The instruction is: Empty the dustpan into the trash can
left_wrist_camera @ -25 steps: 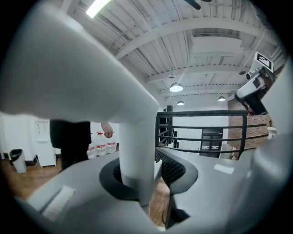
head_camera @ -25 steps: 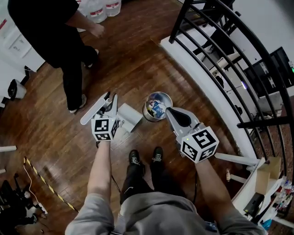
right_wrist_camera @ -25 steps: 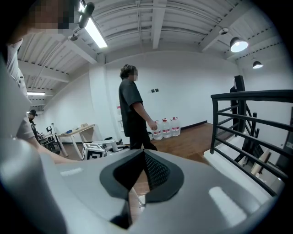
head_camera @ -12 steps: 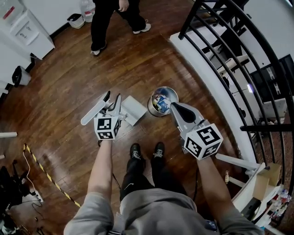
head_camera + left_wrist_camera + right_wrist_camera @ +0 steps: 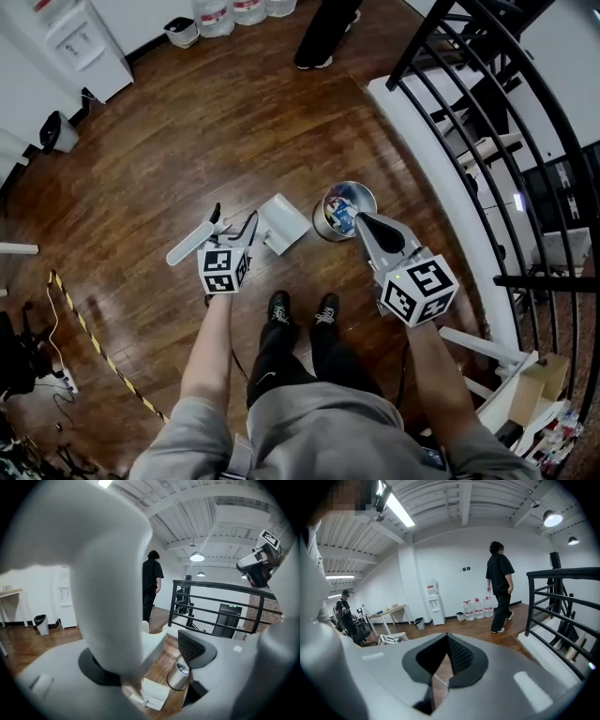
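Note:
The white dustpan (image 5: 284,223) lies on the wood floor just left of the round metal trash can (image 5: 344,208), which has colourful rubbish inside. My left gripper (image 5: 234,221) hangs a little to the left of the dustpan. Its jaws are opening and stand wide apart, gripping nothing. In the left gripper view the dustpan (image 5: 153,693) and the can (image 5: 178,677) show on the floor below and beyond the spread fingers (image 5: 194,648). My right gripper (image 5: 360,218) is shut and empty, its tip over the can's near right rim.
A black stair railing (image 5: 487,141) and a white ledge curve along the right. A person in black (image 5: 151,588) walks at the far end. Water bottles (image 5: 234,11) and a water dispenser (image 5: 84,42) stand by the far wall. My own shoes (image 5: 300,311) are just behind the dustpan.
My left gripper's jaws have spread and let go of the dustpan, which now rests on the floor. That hand has sunk lower. The person in black has walked further away.

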